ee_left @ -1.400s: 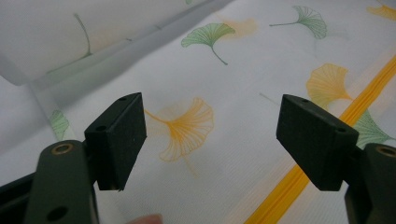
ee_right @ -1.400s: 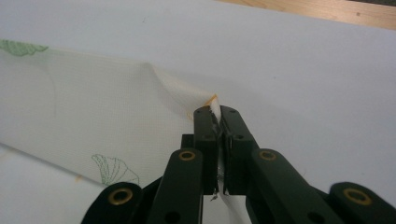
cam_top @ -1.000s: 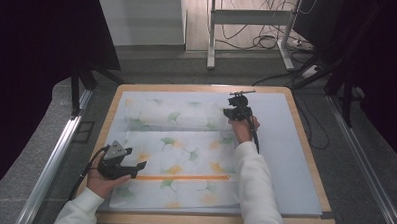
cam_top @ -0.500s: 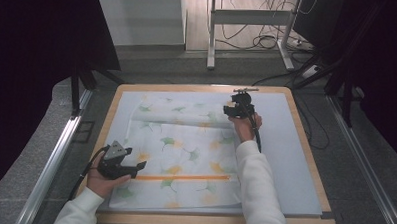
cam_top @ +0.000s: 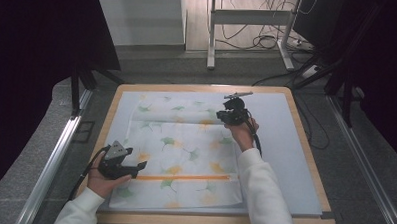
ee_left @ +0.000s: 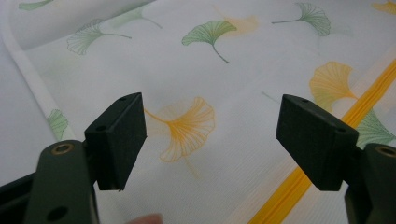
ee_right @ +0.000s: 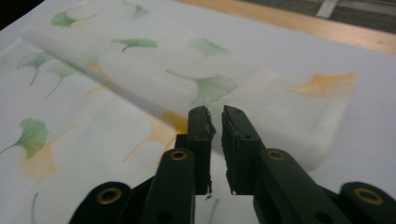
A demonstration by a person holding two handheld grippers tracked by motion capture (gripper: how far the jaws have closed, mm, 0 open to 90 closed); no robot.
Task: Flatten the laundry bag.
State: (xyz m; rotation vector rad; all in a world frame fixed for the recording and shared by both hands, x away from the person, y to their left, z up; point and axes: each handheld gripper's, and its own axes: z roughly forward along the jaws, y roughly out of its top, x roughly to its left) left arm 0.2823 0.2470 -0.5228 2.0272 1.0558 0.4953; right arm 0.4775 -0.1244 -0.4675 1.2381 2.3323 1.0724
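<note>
A white cloth [cam_top: 177, 156] printed with green and orange ginkgo leaves lies spread on a pale mat on the wooden table [cam_top: 305, 146], with its far edge folded over so the fold runs left to right across the far part of the table. The right gripper [cam_top: 232, 114] sits at the right end of that folded strip, its jaws drawn nearly together with a thin gap, apparently pinching the cloth, though the contact is not clear. The left gripper [cam_top: 134, 167] rests at the cloth's near left corner, jaws wide apart over the fabric beside an orange stripe [cam_top: 184, 177], well apart from the fold, so the right hand is the nearer one.
</note>
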